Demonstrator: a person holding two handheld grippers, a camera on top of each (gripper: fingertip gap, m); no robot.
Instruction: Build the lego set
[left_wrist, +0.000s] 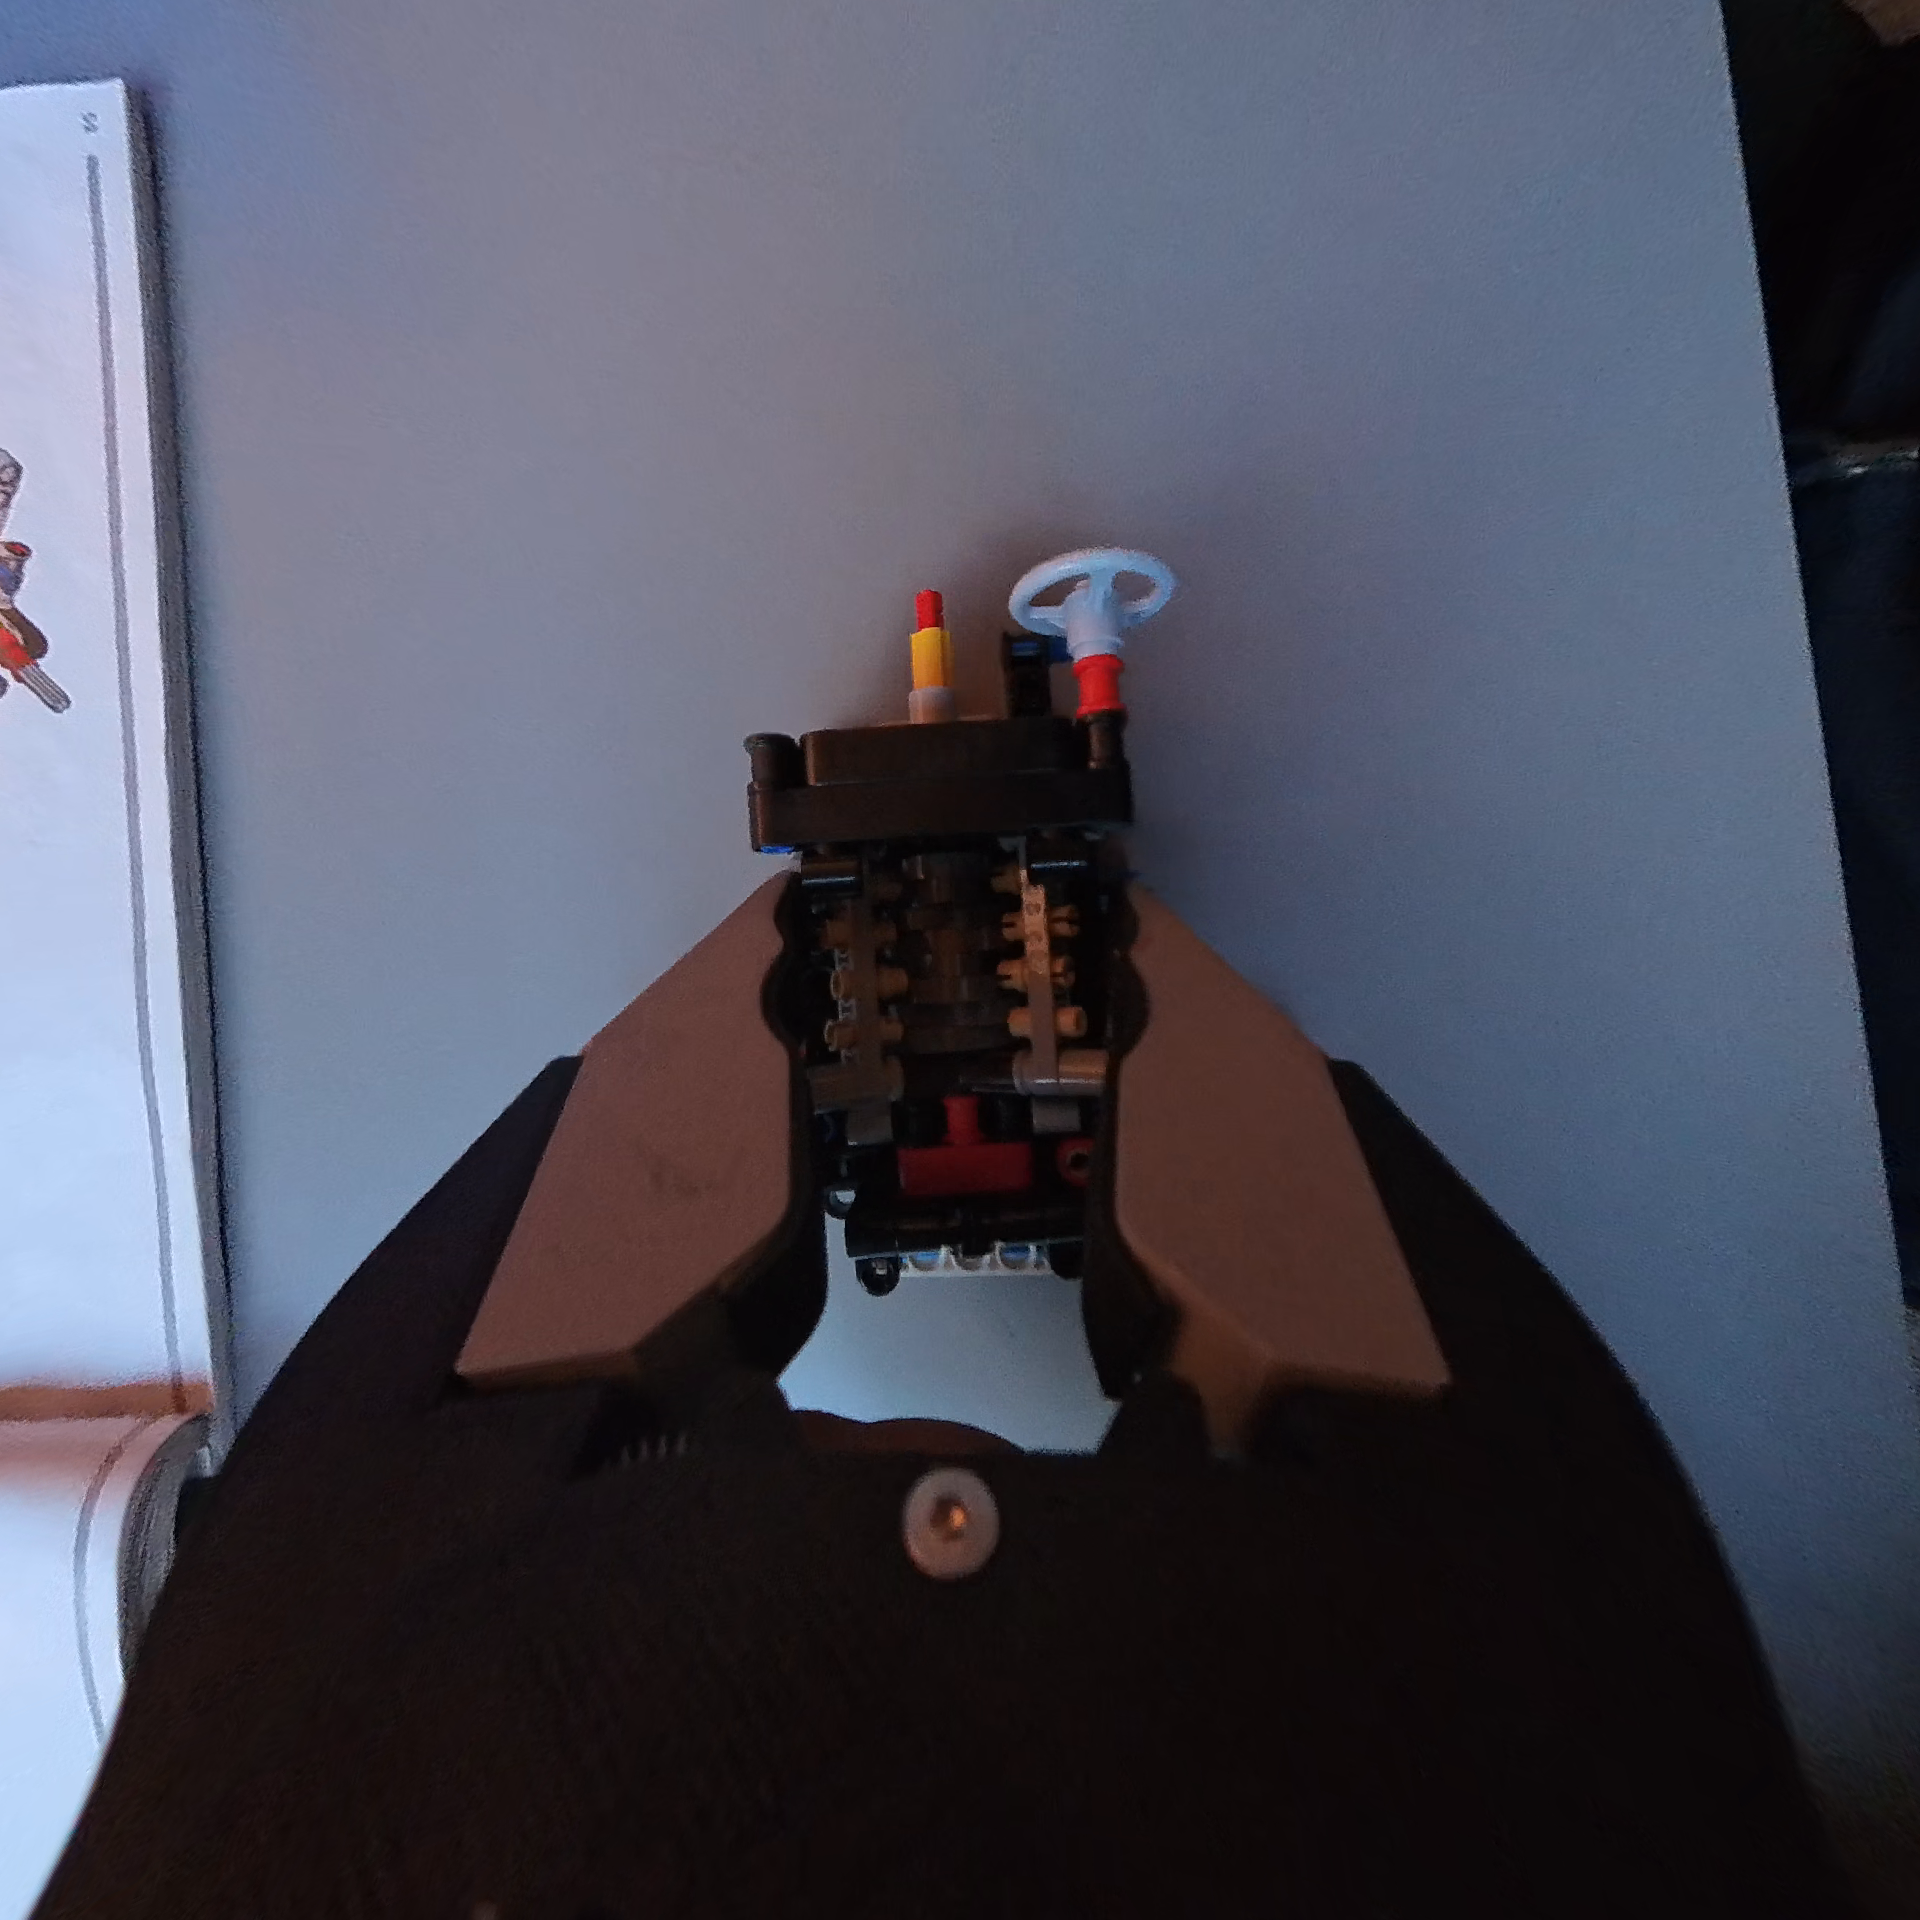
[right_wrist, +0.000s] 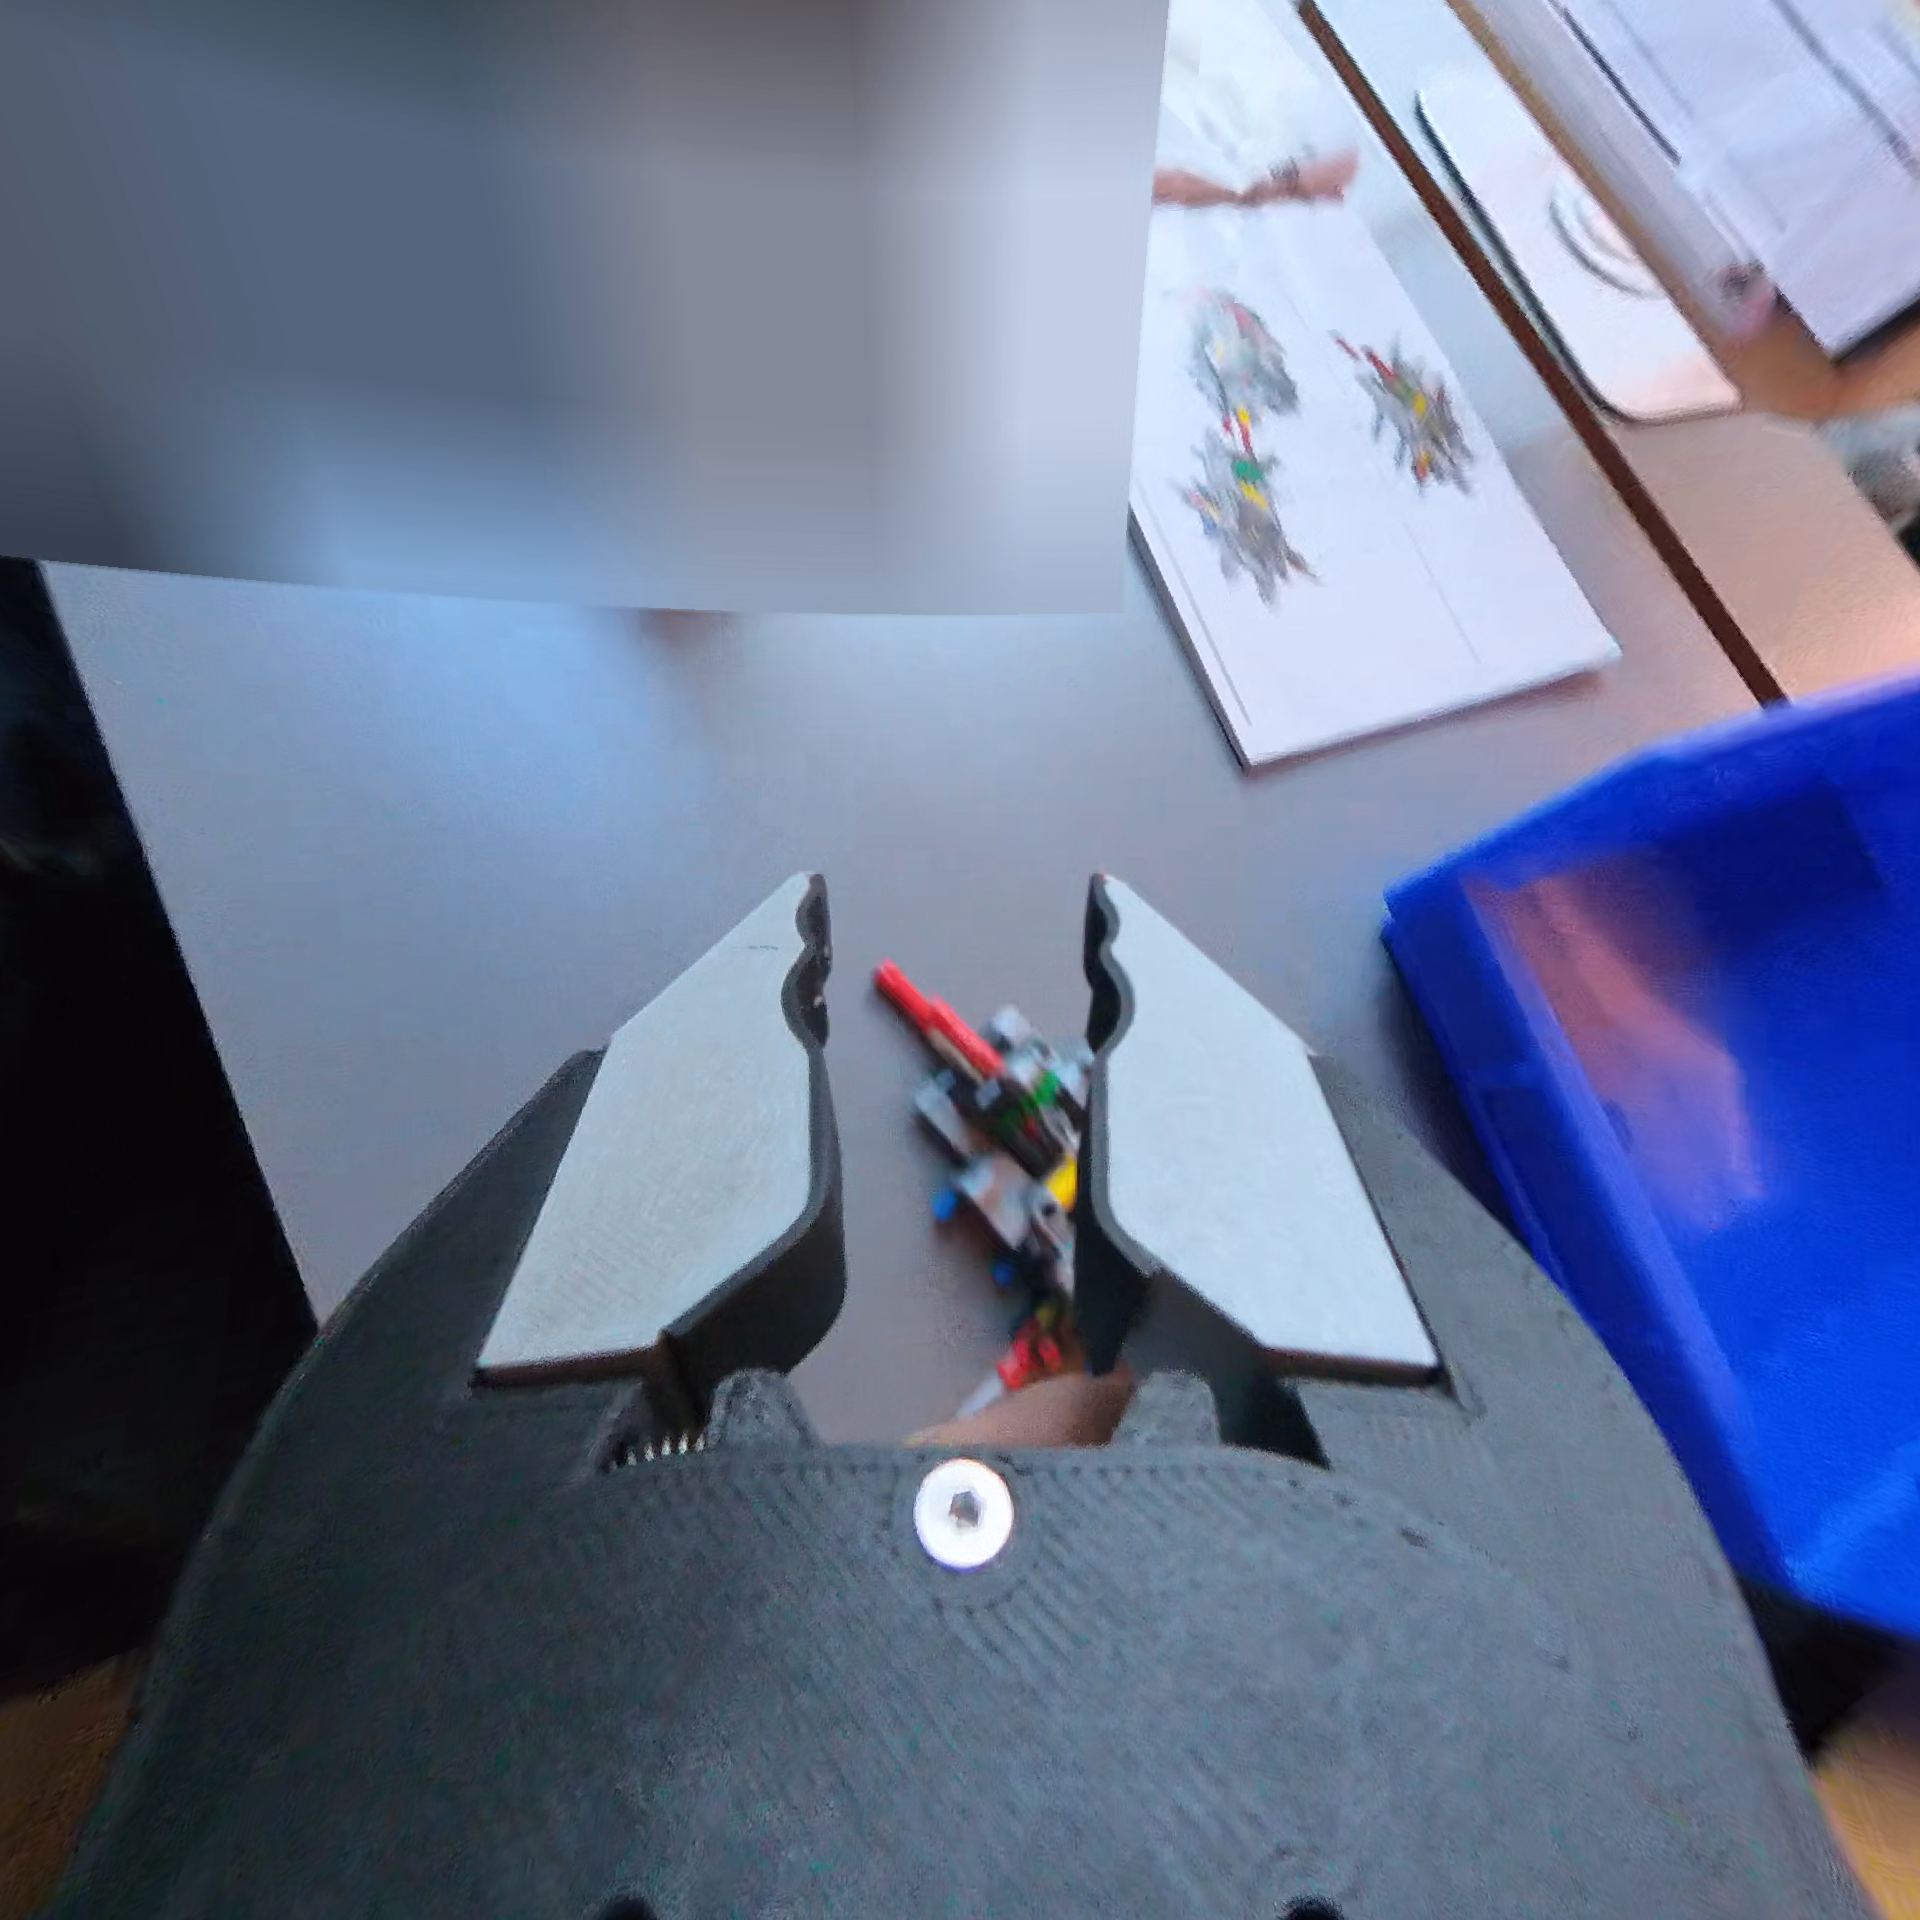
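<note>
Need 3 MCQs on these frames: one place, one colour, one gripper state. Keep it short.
1. Where does the blue bin sit relative to the right gripper?
A. to its right
B. to its left
C. between its fingers

2. What colour is the small wheel on top of the brick model?
A. green
B. white
C. orange

3. How is the left gripper set?
A. shut on air
B. open, far from any object
C. both fingers against the model's sides

Answers:
1 A: the bin fills the right edge of the right wrist view.
2 B: the wheel looks pale white above a red sleeve.
3 C: the model sits clamped between both fingers.
</note>
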